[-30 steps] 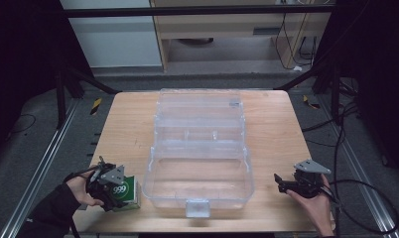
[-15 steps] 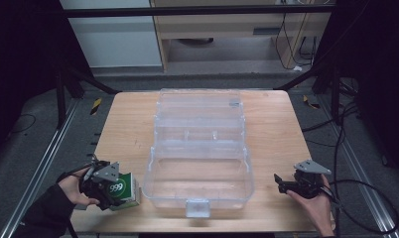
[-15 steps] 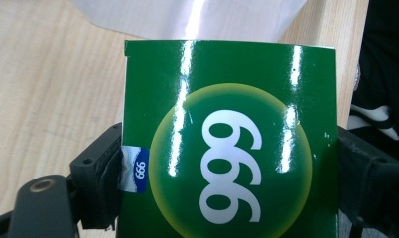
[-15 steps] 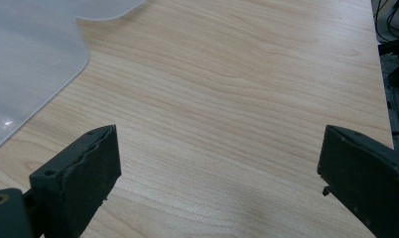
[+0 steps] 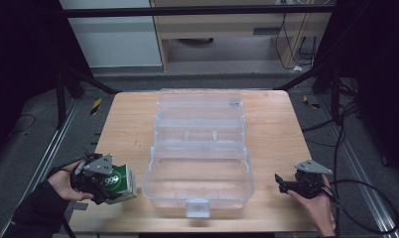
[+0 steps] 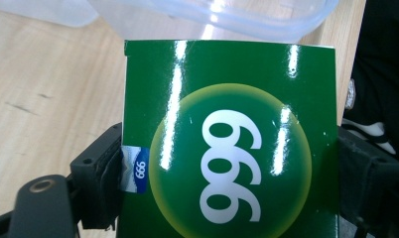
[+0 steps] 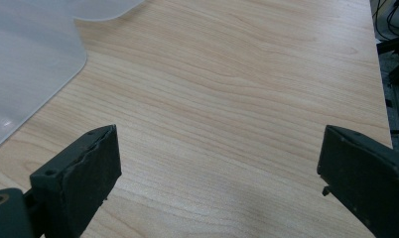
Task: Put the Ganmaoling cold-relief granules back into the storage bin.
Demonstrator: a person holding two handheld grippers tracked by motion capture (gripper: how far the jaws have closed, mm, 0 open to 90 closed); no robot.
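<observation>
Green box [image 5: 119, 181] clamped in left gripper [image 5: 104, 182], at the surface's near-left corner beside the clear bin [image 5: 197, 171].
Looked light, glossy carton, crushable: side-wall hold was right. Right gripper [image 5: 285, 184] sat open, empty.

The green box [image 6: 227, 148] bears the number "999" in large white numerals, set inside a lighter green circle with a yellowish rim; in the left gripper view the numerals run sideways. A small blue and white label [image 6: 137, 169] at the box's edge repeats "999" in white. In the high view the same "999" reads on the green box [image 5: 117, 180].
</observation>
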